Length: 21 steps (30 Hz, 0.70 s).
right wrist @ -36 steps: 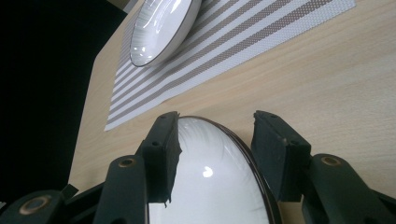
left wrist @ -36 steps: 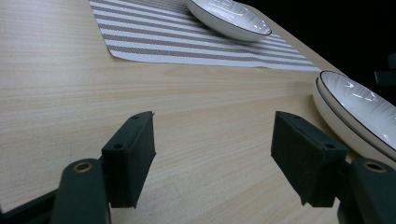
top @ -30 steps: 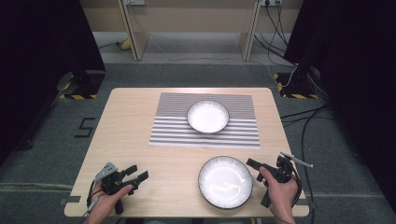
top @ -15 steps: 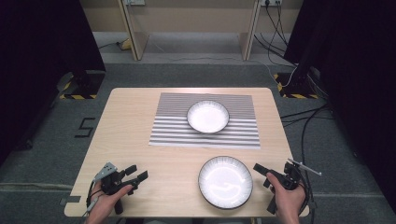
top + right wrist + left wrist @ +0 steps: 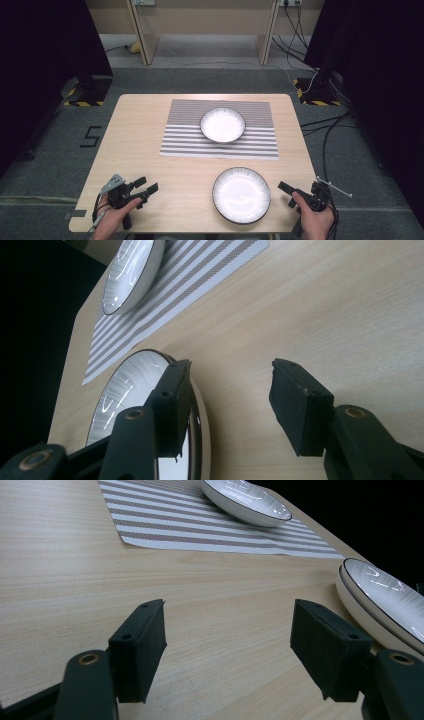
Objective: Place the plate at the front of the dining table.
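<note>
The near plate point(image 5: 241, 194) lies on bare wood at the table's near edge, right of centre, and the right gripper point(image 5: 289, 192) sits just beside its right rim with jaws spread, seemingly lining up a grasp; next it needs to close in so the rim passes between the jaws. The left gripper point(image 5: 146, 185) rests spread and empty at the near left. In the right gripper view one jaw covers the rim, so contact is probably absent but hard to judge.

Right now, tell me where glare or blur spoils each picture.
High view: glare washes out the near plate. Left gripper view: streaky reflections on that plate's rim; the mat stays sharp. Right gripper view: reflections streak the plate; the right tool looms dark and slightly soft.
</note>
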{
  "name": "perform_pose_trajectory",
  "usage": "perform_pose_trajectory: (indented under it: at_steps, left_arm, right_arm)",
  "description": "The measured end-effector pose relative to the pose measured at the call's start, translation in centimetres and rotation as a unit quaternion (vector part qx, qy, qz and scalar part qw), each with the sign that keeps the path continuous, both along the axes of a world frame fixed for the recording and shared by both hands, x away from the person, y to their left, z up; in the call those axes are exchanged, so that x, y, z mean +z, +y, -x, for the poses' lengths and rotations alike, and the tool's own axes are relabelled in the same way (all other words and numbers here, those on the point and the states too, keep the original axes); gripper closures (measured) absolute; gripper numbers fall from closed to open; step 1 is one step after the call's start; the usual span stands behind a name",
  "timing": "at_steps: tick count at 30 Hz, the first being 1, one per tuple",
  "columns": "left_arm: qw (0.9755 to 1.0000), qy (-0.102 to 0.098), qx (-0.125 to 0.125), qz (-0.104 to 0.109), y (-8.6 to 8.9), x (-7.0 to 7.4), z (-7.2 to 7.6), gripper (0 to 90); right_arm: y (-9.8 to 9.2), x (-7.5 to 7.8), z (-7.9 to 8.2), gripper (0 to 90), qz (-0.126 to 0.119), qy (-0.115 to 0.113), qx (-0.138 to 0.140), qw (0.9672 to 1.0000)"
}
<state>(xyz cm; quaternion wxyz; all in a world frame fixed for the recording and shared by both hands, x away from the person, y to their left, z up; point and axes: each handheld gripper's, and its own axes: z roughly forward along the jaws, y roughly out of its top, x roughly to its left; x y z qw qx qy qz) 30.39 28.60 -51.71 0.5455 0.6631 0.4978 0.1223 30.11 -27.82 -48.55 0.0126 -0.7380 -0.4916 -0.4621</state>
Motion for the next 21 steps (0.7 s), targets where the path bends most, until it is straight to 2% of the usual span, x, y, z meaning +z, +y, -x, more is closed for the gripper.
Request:
perform_pose_trajectory:
  at_steps: [13,21]
  left_arm:
    - [1.0000,0.000,-0.001,0.000,0.0,0.0,0.0,29.8]
    - [1.0000,0.000,0.001,0.001,0.0,0.0,0.0,29.8]
  right_arm:
    - [-1.0,-1.2,1.6,50.6,-0.002,0.009,-0.015,0.9999]
    - [-1.2,-1.1,1.7,50.0,0.000,0.011,-0.015,0.9998]
